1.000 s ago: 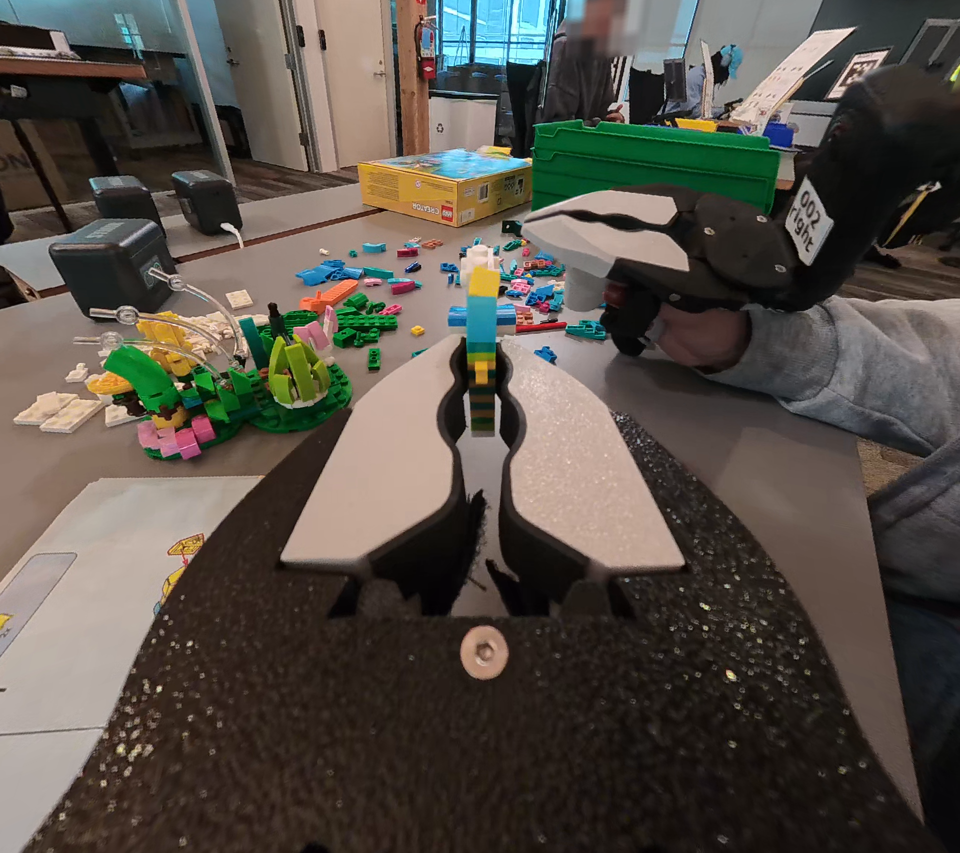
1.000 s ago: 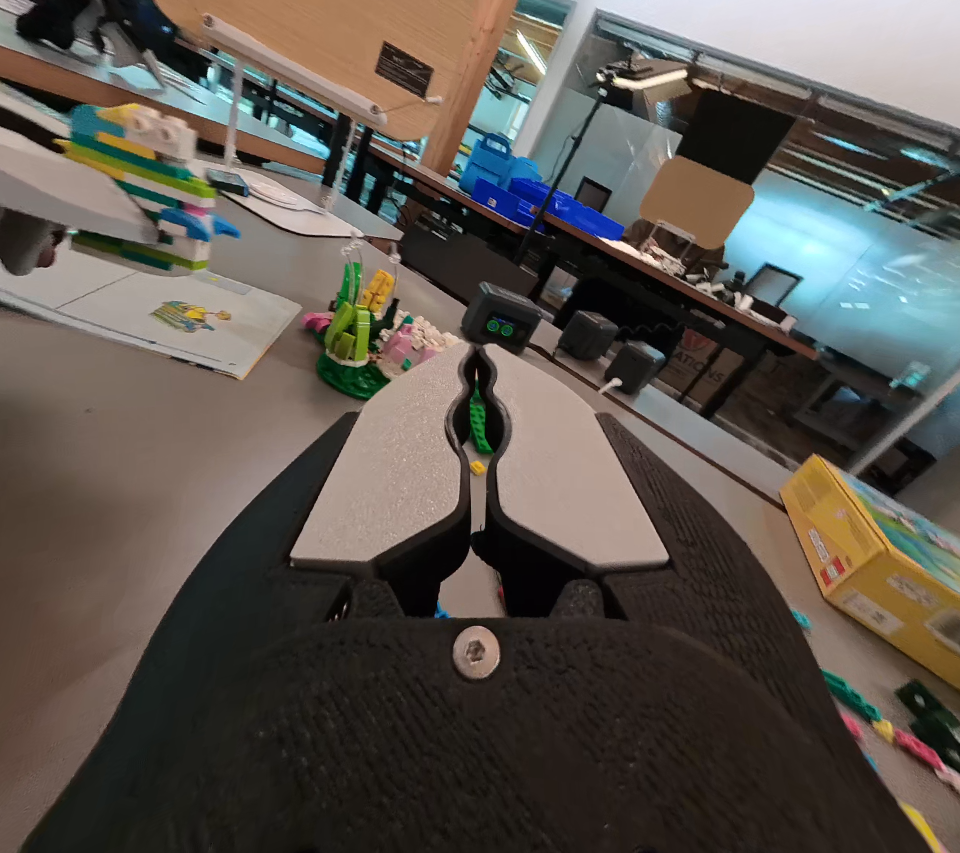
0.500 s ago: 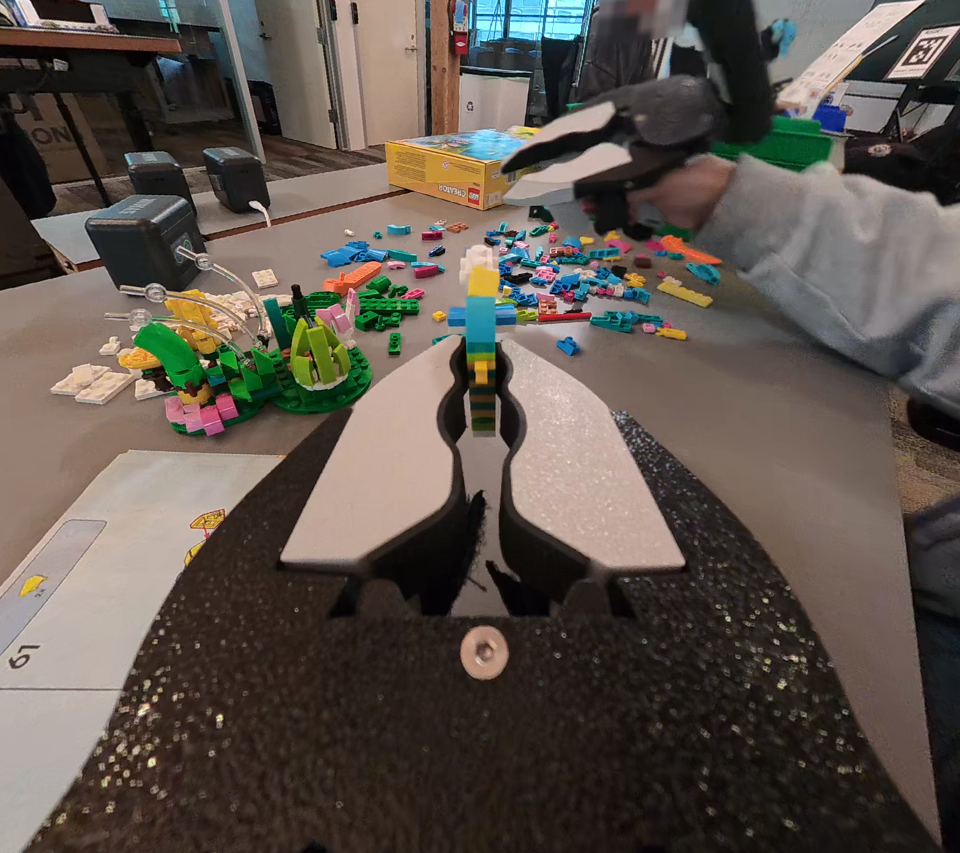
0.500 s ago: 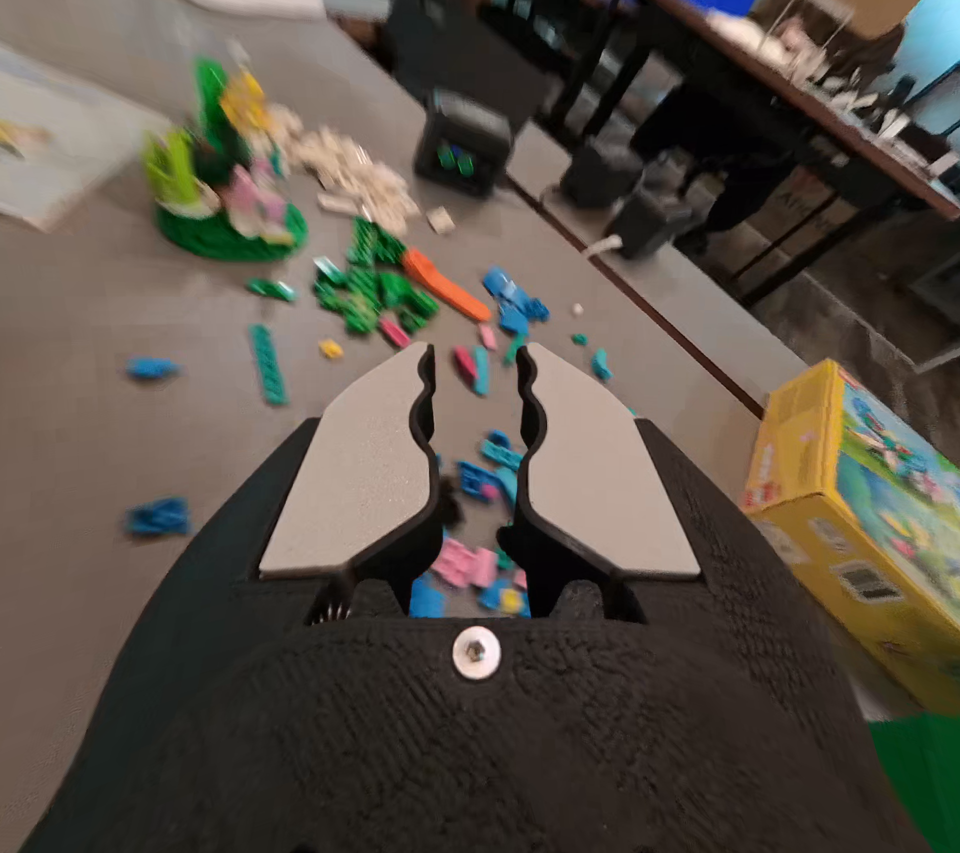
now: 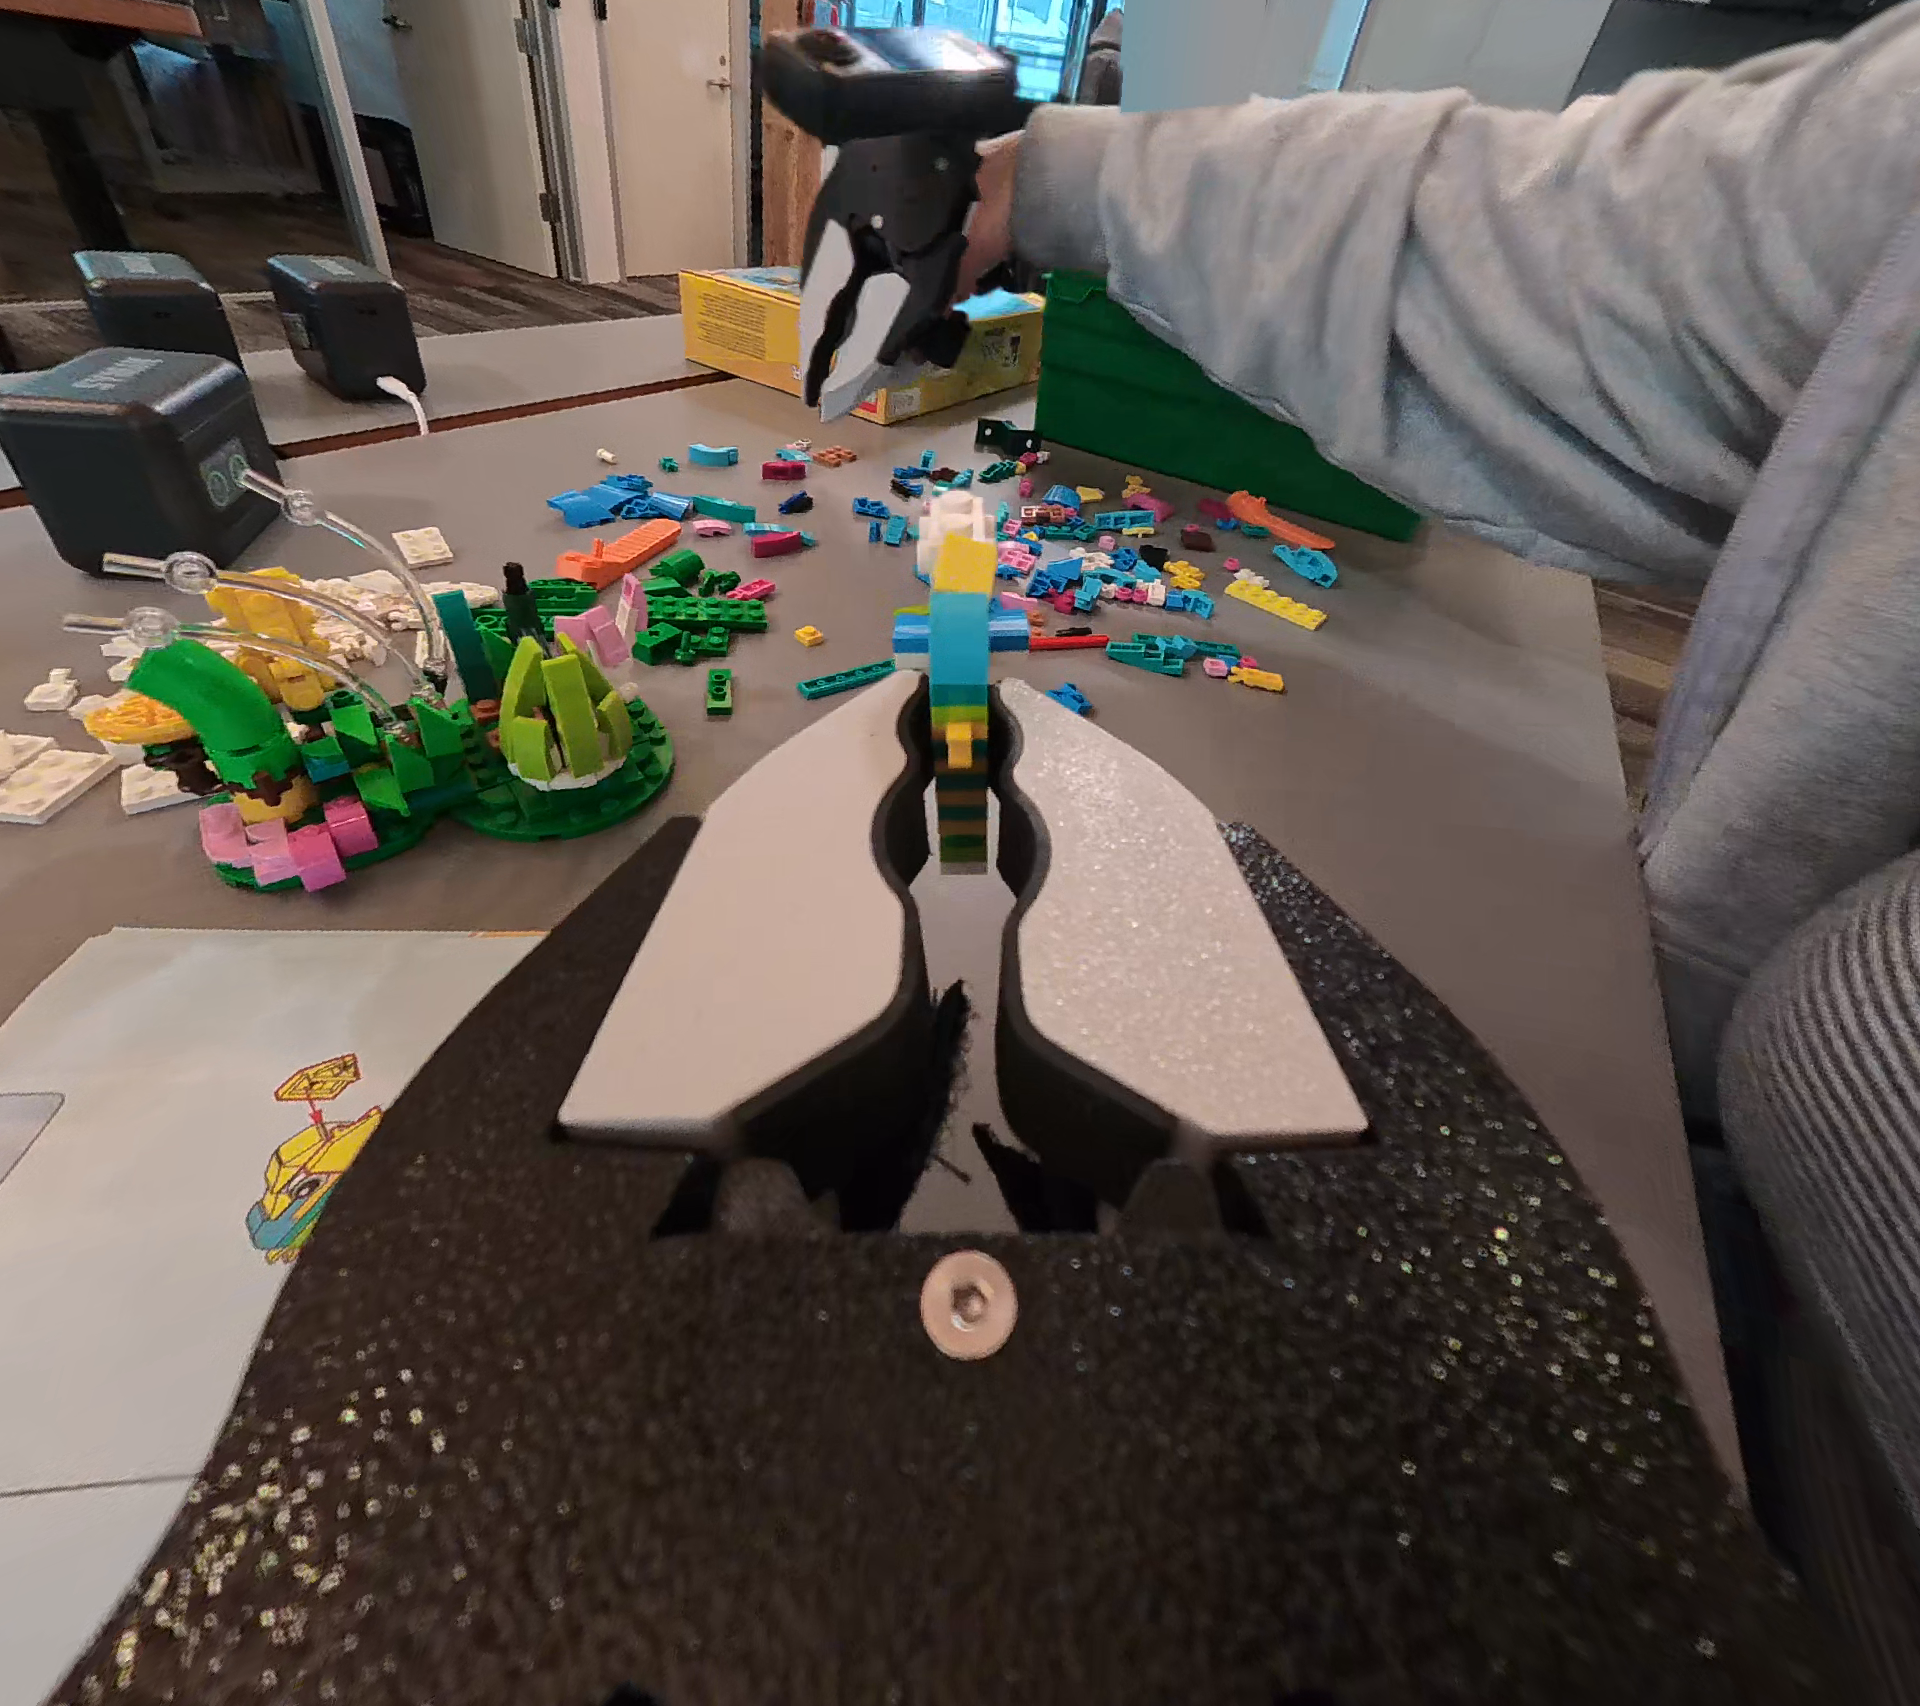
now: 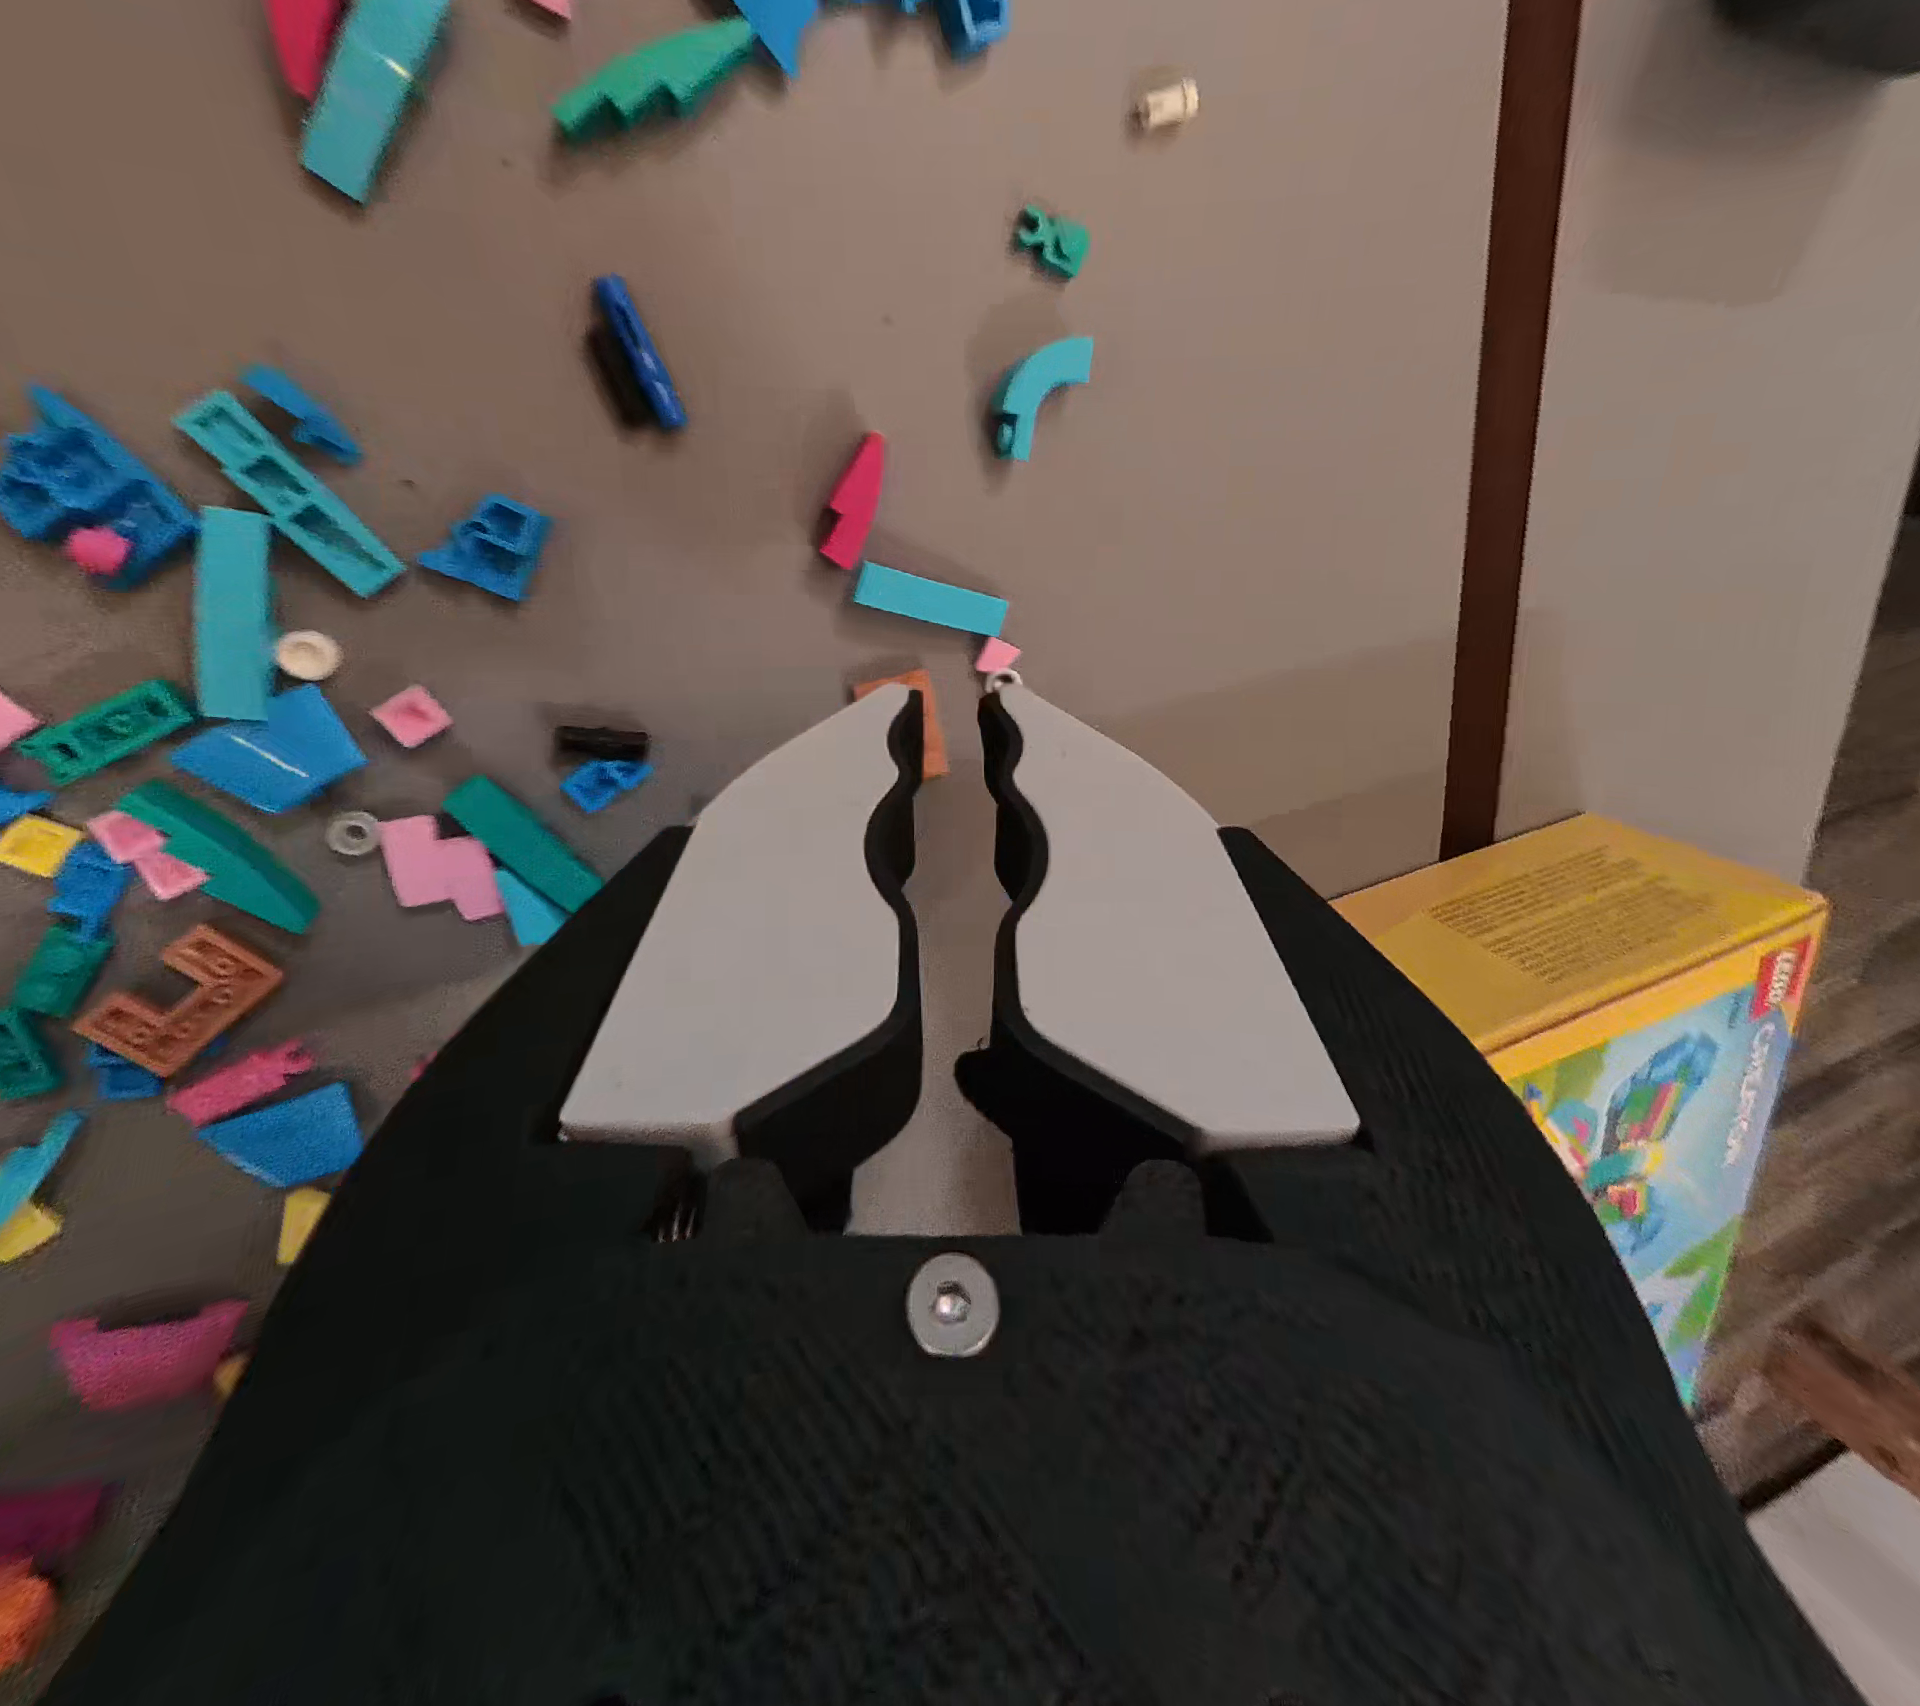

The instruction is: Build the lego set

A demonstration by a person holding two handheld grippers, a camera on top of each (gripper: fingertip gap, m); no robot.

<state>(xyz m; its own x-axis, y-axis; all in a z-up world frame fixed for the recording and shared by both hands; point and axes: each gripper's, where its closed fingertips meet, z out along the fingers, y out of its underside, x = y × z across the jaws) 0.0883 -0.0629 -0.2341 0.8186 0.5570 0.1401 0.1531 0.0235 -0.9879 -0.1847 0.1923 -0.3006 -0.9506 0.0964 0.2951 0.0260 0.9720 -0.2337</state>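
My left gripper (image 5: pixel 958 692) is shut on a small striped build (image 5: pixel 958 648) of green, yellow and blue bricks with a white top, held upright above the grey table (image 5: pixel 1351 825). My right gripper (image 6: pixel 945 700) points straight down over the loose bricks (image 6: pixel 260 534), its fingers a little apart and empty. It also shows in the left wrist view (image 5: pixel 836 394), hanging over the far side of the pile. An orange piece (image 6: pixel 928 726), a small pink piece (image 6: pixel 997 654) and a teal tile (image 6: pixel 930 600) lie just under its tips.
A finished flower build (image 5: pixel 416 721) on green plates stands at the left, with white pieces beside it. The instruction booklet (image 5: pixel 208 1137) lies near left. A yellow box (image 6: pixel 1621 981) and a green bin (image 5: pixel 1174 420) stand at the back. Black cubes (image 5: pixel 135 451) sit far left.
My right gripper has swung away from the left one to the far side of the pile and tilted to point down, its fingers parting. The left gripper has kept hold of the striped build.
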